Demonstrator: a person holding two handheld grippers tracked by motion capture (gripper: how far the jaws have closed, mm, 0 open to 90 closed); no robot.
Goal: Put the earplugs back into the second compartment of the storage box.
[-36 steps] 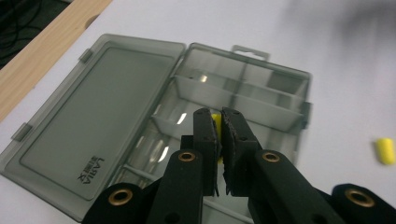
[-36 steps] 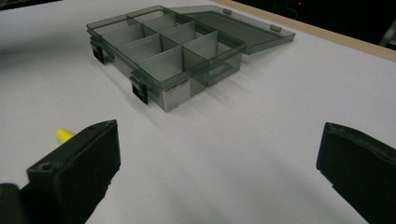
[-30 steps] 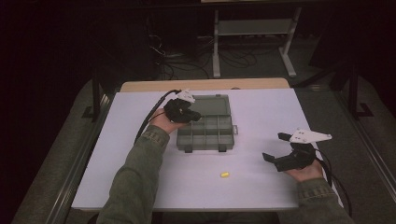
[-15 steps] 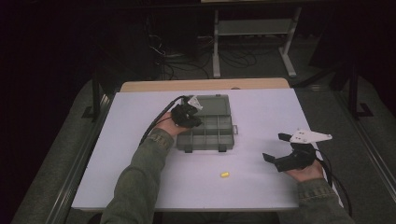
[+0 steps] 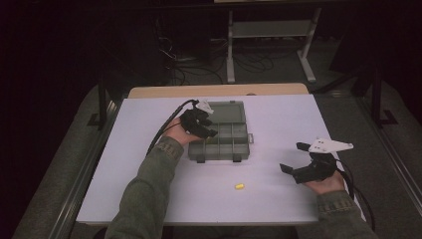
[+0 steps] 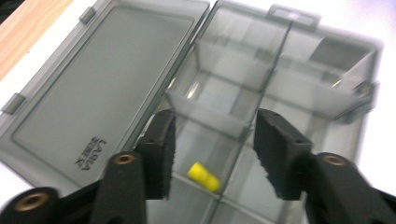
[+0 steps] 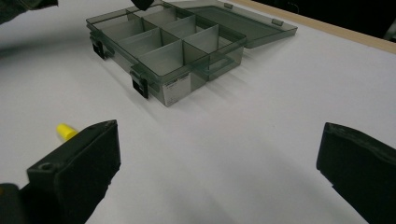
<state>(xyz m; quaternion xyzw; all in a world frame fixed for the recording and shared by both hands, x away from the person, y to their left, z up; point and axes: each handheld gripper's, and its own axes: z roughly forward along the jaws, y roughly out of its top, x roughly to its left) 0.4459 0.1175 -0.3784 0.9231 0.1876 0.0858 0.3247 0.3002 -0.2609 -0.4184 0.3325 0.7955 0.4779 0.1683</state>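
— Left gripper view first: the yellow piece (image 6: 203,176) lies on the floor of a compartment of the organizer box (image 6: 299,88), below and between my left gripper (image 6: 212,142) pads. The jaws have just been opening and nothing is between them now, so I judge the drop is done.

— How do you finish this step well?

— I would lift the left gripper straight up, so the pads do not catch the thin dividers or push the box. The box is smoky clear plastic, hard and light, with a flat hinged lid (image 6: 100,88) lying open beside it; it may slide easily on the smooth white table (image 5: 278,129).

— And the other piece?

— A second yellow piece (image 5: 239,186), small and rounded, lies on the table in front of the box. My right gripper (image 5: 298,157) rests near it, jaws wide apart and empty.
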